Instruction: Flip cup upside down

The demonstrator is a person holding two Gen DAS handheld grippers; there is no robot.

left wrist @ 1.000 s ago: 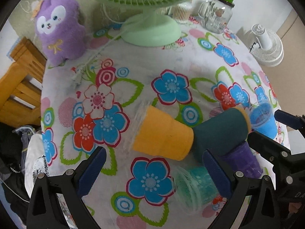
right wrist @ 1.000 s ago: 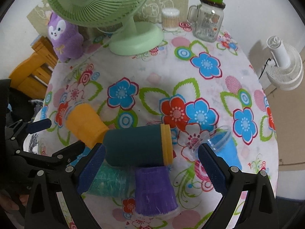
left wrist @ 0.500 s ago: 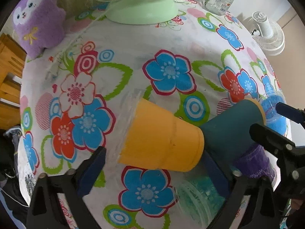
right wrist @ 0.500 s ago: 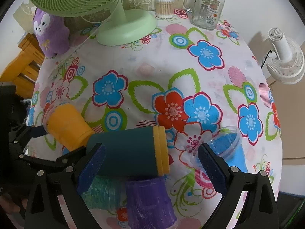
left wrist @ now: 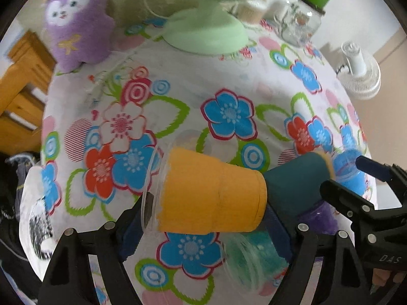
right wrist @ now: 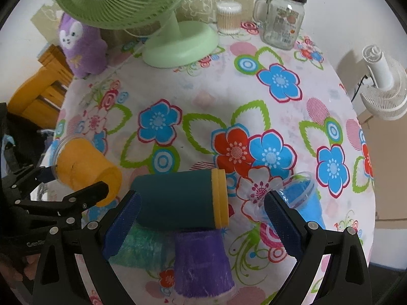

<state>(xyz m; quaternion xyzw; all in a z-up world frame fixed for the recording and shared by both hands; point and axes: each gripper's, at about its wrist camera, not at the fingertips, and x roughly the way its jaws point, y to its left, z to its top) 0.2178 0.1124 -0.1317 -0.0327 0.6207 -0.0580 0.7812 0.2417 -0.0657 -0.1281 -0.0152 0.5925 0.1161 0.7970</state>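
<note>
Pinching an orange plastic cup with a clear rim (left wrist: 211, 193) lengthwise in the left gripper (left wrist: 203, 228): fingers narrowed onto it, one pad at the mouth end, the other at the base. Lay on its side near the tabletop's front left edge, base just beside or touching a dark teal cylinder with a yellow band (right wrist: 175, 198). Could not tell whether lifted clear of the flower-printed tabletop (right wrist: 203, 101).

Hung the right gripper (right wrist: 202, 226) wide open over the teal cylinder and a purple ribbed cup (right wrist: 201, 261), holding nothing.

Judged risky on three counts. Gripped end to end, with one pad on a thin, flexible mouth: likely to buckle or squirt out once tipped mouth-down. Crowded on the base side: likely to clip the teal cylinder when swung and send it rolling toward a blue translucent cup (right wrist: 302, 200). Crowded also by a green translucent cup (right wrist: 142, 249) lying just beside: little bare cloth for a flat landing on the rim, so possibly left tilted.
</note>
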